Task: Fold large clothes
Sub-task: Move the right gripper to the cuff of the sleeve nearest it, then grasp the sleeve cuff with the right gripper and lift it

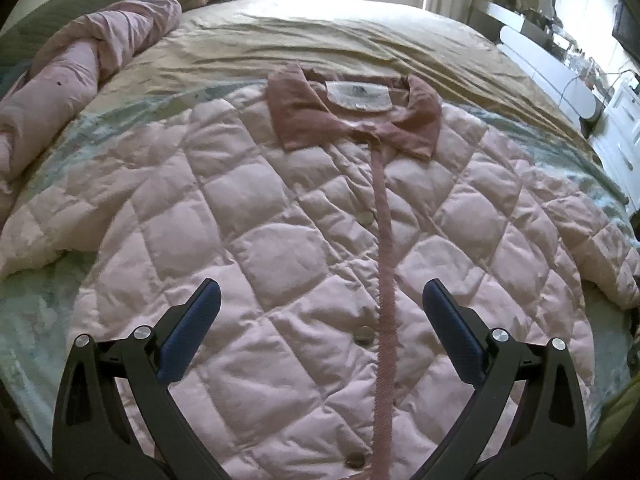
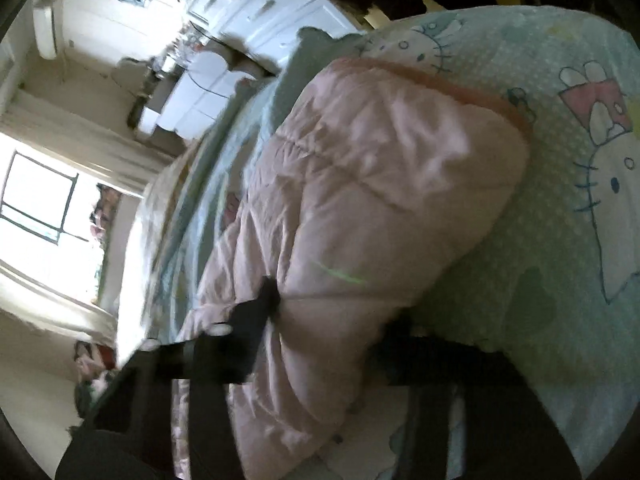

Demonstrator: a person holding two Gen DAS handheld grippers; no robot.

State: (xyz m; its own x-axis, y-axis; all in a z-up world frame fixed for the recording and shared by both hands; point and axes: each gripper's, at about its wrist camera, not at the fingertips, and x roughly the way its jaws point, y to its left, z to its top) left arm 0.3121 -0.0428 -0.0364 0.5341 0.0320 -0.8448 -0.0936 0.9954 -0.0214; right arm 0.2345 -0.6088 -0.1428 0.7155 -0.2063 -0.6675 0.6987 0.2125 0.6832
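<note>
From my left wrist camera, I saw a pale pink quilted jacket (image 1: pixel 312 248) lying flat and face up on the bed (image 1: pixel 360 36), filling the middle of the frame. Its darker pink collar (image 1: pixel 352 116) sat at twelve o'clock, with a white label (image 1: pixel 359 95) inside it. A ribbed placket with snap buttons (image 1: pixel 366 217) ran down toward six o'clock. One sleeve reached toward nine o'clock, the other toward three. My left claw (image 1: pixel 320 332) hovered above the jacket's lower front, its blue-padded fingers (image 1: pixel 192 332) spread wide and holding nothing. A rolled pink blanket (image 1: pixel 92 64) lay at ten o'clock.

From my right wrist camera, tilted sideways and blurred, I saw a puffy sleeve (image 2: pixel 360 208) of the jacket stretching from the centre toward one o'clock, resting on a mint cartoon-cat bedsheet (image 2: pixel 560 240). My right claw (image 2: pixel 332 332) sat at six o'clock, its dark fingers (image 2: pixel 256 316) on either side of the sleeve fabric and pressing into it. A bright window (image 2: pixel 36 200) showed at nine o'clock.
</note>
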